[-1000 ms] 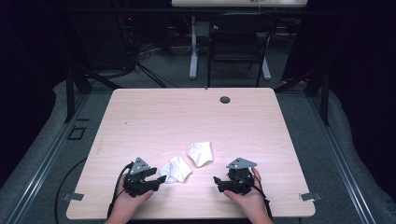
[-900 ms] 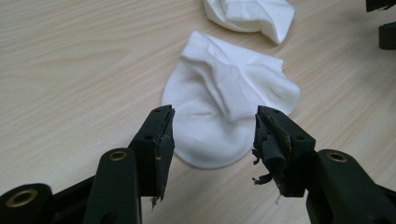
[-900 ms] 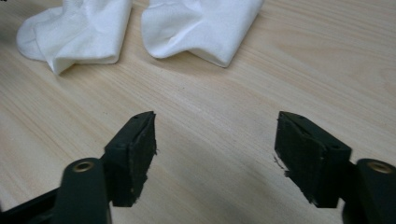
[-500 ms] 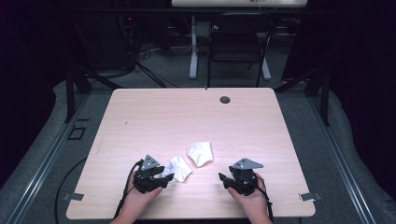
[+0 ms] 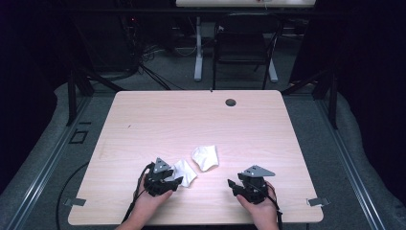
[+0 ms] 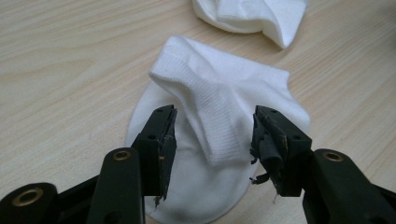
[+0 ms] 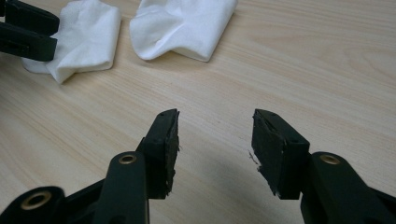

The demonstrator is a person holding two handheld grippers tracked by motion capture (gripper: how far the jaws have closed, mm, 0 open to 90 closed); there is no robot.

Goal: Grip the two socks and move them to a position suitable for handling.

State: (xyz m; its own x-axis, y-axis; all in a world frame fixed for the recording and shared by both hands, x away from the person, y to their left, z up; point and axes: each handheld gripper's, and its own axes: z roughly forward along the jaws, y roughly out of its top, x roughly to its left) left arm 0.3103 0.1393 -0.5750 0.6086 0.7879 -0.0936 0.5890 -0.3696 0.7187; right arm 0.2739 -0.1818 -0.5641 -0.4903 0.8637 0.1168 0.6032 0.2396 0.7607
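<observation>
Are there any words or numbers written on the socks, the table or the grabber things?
None: no word, number or label can be read anywhere.
The near sock and the far sock are plain white.
The table is bare wood grain.
The left gripper and the right gripper are plain black.

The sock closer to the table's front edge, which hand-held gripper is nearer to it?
Left. The left hand-held gripper straddles the nearer sock with open jaws; the right hand-held gripper sits apart on bare table.
</observation>
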